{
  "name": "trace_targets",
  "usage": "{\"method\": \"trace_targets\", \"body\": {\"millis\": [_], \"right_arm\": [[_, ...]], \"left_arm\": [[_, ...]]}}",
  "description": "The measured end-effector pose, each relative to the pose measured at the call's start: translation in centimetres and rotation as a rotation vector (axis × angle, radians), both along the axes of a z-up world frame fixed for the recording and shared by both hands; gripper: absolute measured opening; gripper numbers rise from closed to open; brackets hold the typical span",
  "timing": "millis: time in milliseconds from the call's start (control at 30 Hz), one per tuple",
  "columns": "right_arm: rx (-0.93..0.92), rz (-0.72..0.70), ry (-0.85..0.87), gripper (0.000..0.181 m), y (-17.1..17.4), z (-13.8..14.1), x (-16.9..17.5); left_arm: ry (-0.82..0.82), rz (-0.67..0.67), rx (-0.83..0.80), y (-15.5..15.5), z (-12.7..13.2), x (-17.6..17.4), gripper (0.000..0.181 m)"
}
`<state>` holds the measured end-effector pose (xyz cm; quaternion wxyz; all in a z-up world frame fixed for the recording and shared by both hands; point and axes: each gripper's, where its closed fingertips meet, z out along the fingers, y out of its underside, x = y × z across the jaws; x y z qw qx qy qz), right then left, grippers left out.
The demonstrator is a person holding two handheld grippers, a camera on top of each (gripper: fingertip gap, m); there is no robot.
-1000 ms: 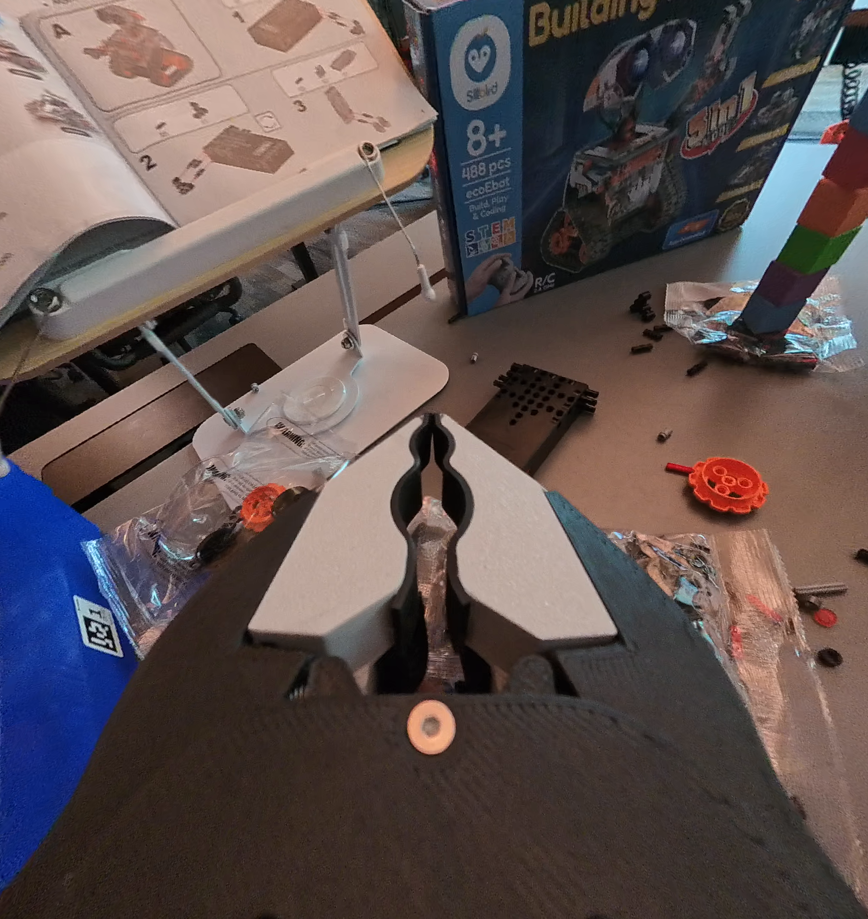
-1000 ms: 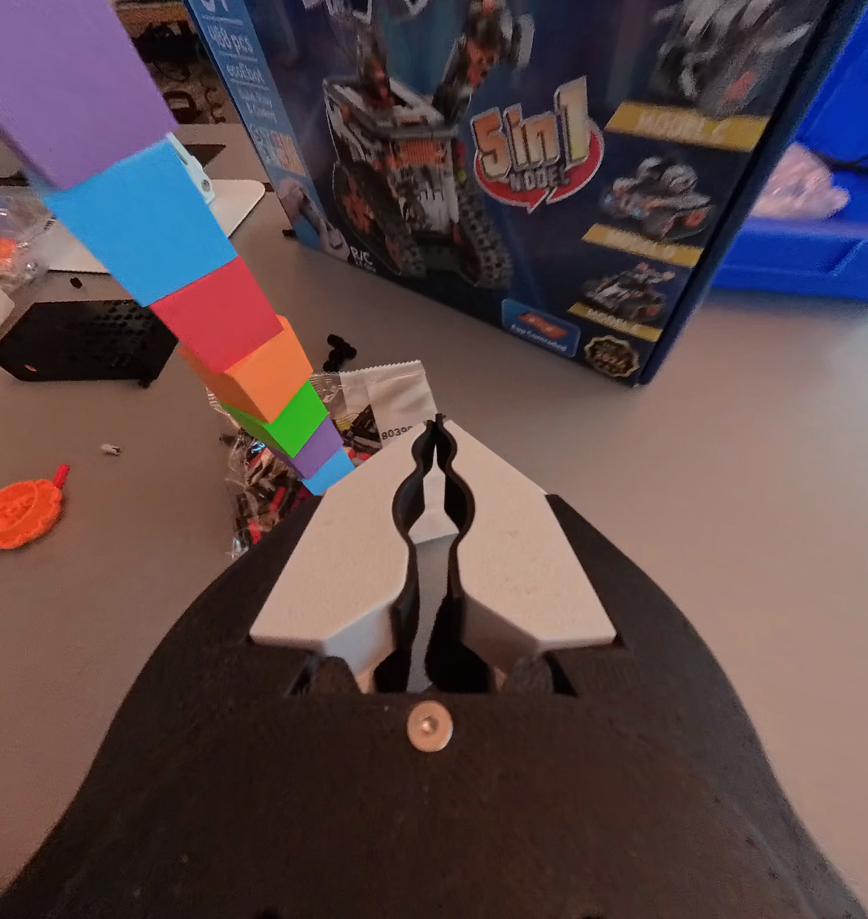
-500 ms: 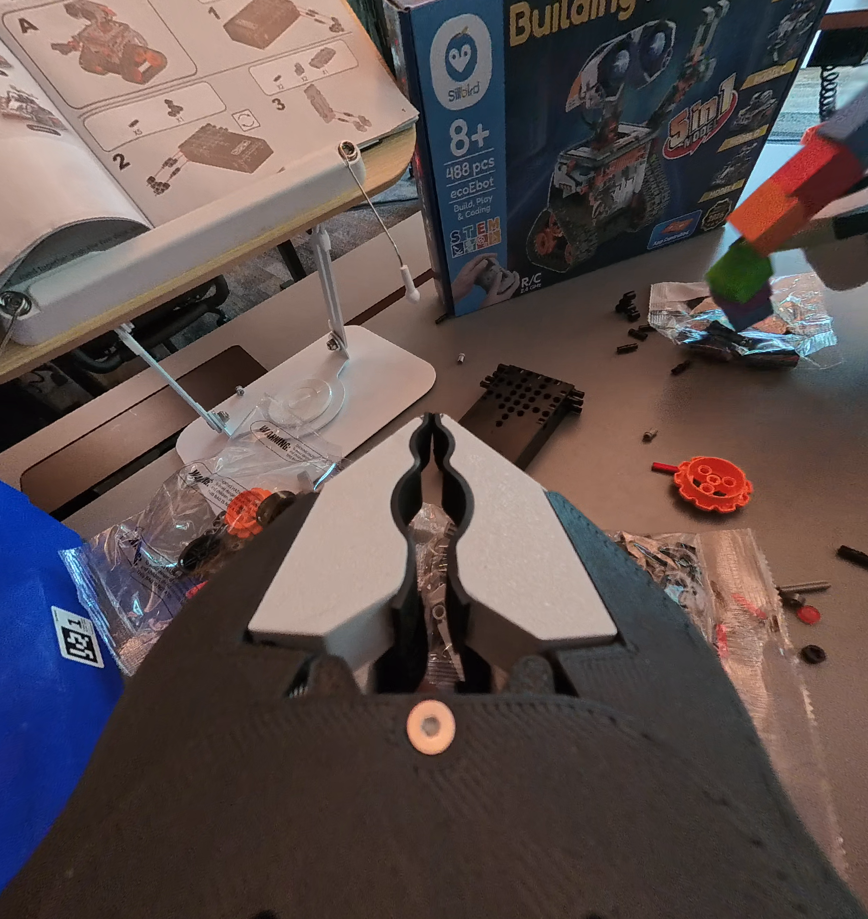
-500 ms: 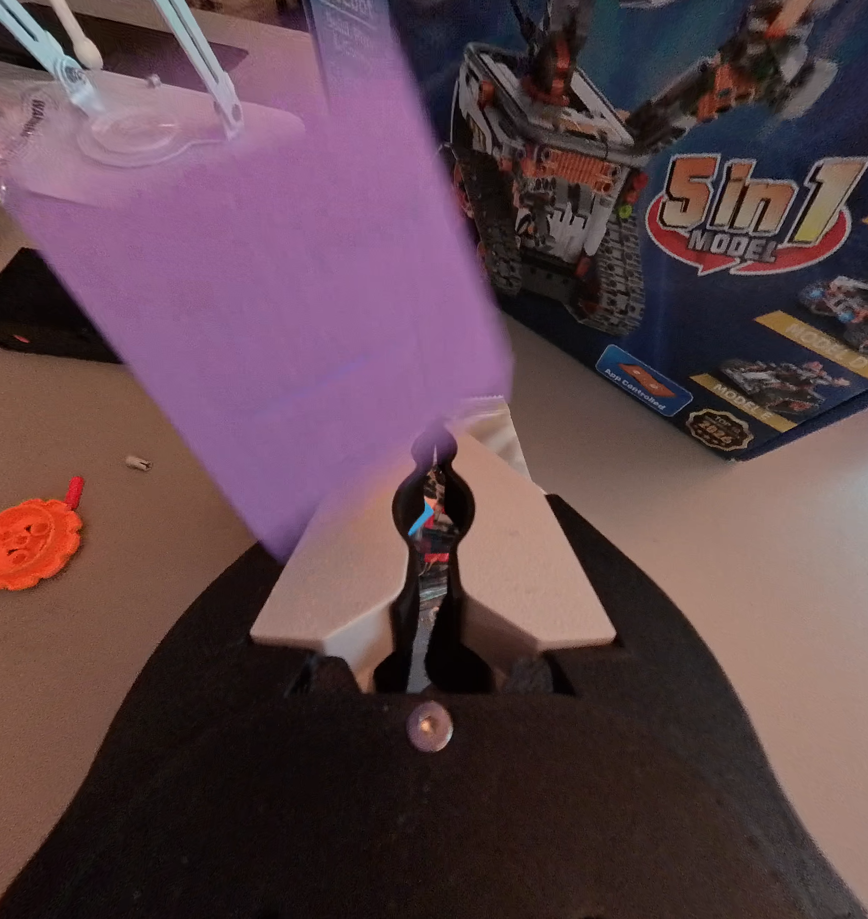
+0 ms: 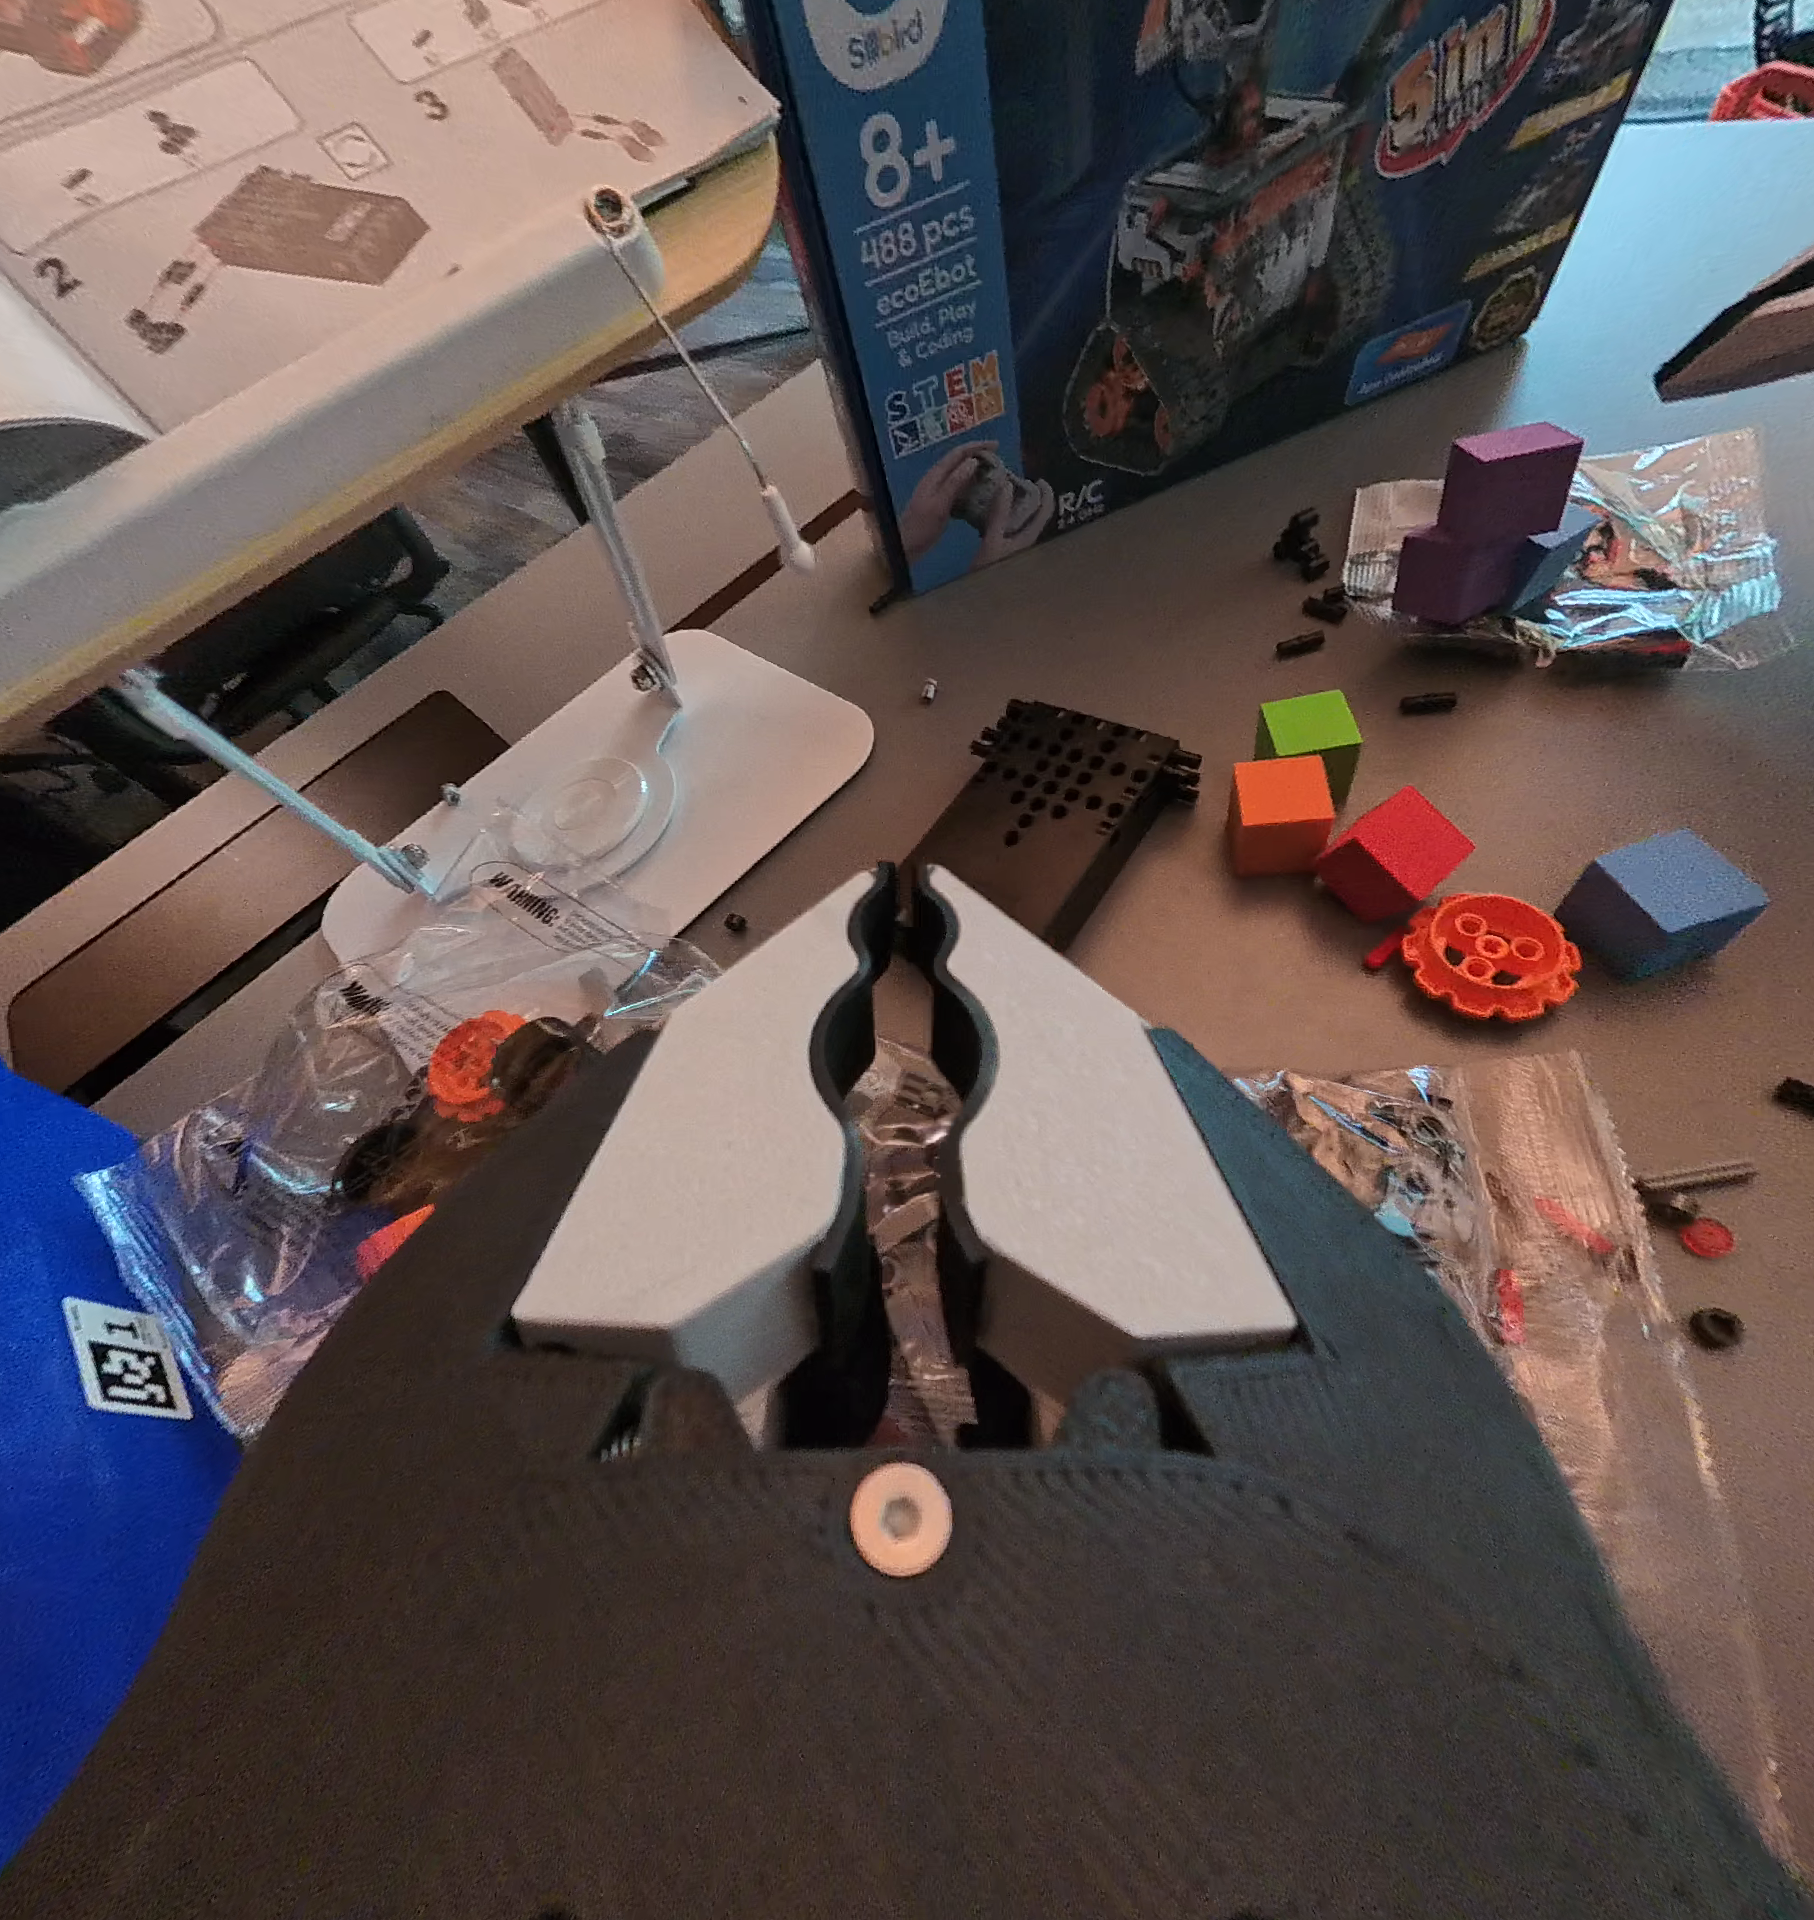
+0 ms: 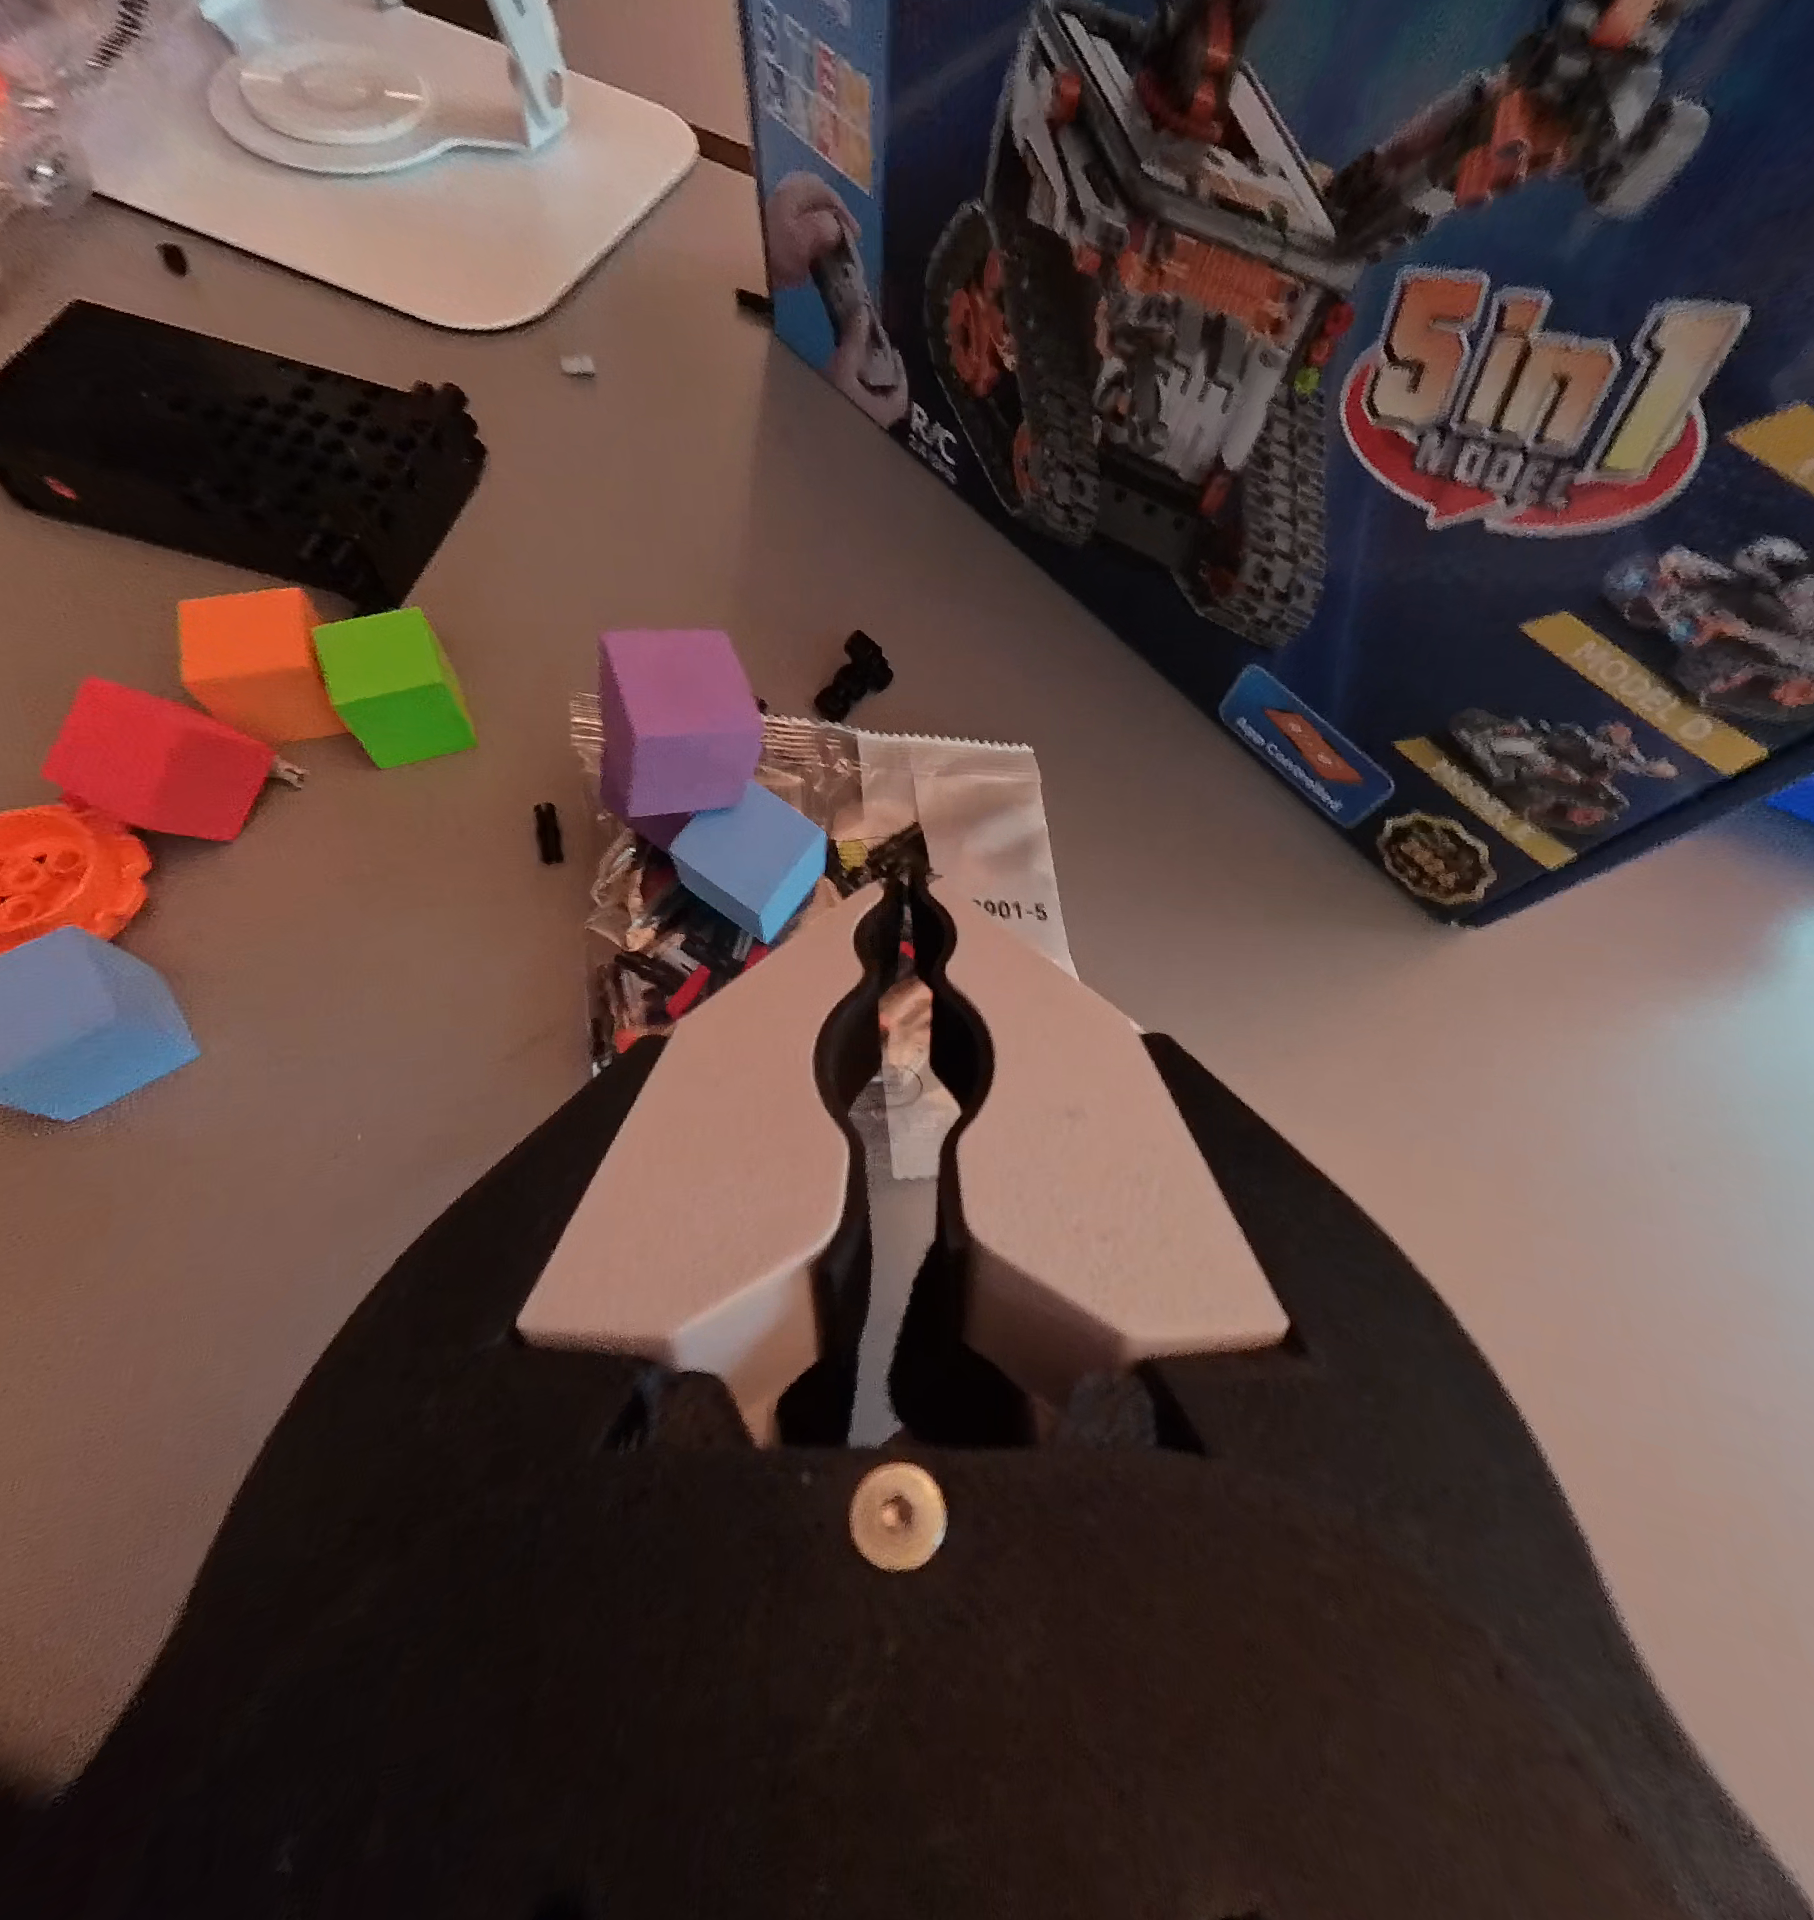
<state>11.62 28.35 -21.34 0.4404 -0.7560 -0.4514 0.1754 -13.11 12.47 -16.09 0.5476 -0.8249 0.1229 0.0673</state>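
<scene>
Change since a second ago: the coloured block tower is down, and its cubes lie loose on the table point(image 6: 1402, 1143).

- Your left gripper point(image 5: 901, 883): jaws drawn narrow, holding nothing, over a crinkled foil bag point(image 5: 908, 1122). A clear parts bag point(image 5: 363, 1091) lies just left of it and the black perforated plate point(image 5: 1069, 790) is ahead.
- Your right gripper point(image 6: 898, 904): jaws all but closed, empty, tips over a silver packet point(image 6: 976, 821).
- Purple cube point(image 6: 674, 717) leans on a light-blue cube point(image 6: 747, 857), both on that packet.
- Green cube point(image 6: 394, 686) touches the orange cube point(image 6: 248, 660). The red cube point(image 6: 155, 758) and another blue cube point(image 6: 61, 1023) flank the orange gear point(image 6: 35, 878).
- Blue toy box point(image 6: 1298, 416) stands behind.
</scene>
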Motion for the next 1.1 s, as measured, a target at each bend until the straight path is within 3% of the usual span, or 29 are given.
{"method": "trace_targets", "body": {"millis": [67,233,400,433,500,633,900,1100], "right_arm": [[0.027,0.061,0.014,0.007,-0.6,0.5,-0.6],[0.009,0.219,0.031,0.058,-1.9,1.0,-3.2],[-0.03,0.277,-0.021,0.047,-1.6,-1.0,-6.0],[-0.052,0.295,-0.024,0.032,-1.8,-1.4,-6.5],[-0.081,0.333,-0.018,0.03,-2.5,-1.8,-7.0],[-0.042,0.394,0.034,0.03,-3.8,-0.3,-7.2],[-0.094,0.362,0.158,0.03,-3.0,2.7,-3.1],[-0.104,0.323,0.032,0.03,-0.8,-0.5,-0.4]], "left_arm": [[0.004,-0.027,-0.014,0.3,-0.4,0.8,0.006],[0.043,-0.073,-0.057,1.0,-1.5,2.4,0.008],[0.067,-0.11,-0.076,1.4,-2.1,3.7,0.008],[0.068,-0.121,-0.077,1.4,-2.2,4.0,0.008],[0.071,-0.142,-0.079,1.6,-2.3,4.8,0.008],[0.108,-0.172,-0.093,2.0,-2.6,5.9,0.008],[0.084,-0.246,-0.071,3.1,-2.2,9.3,0.016],[0.136,-0.325,-0.097,5.9,-2.6,14.5,0.025]]}}
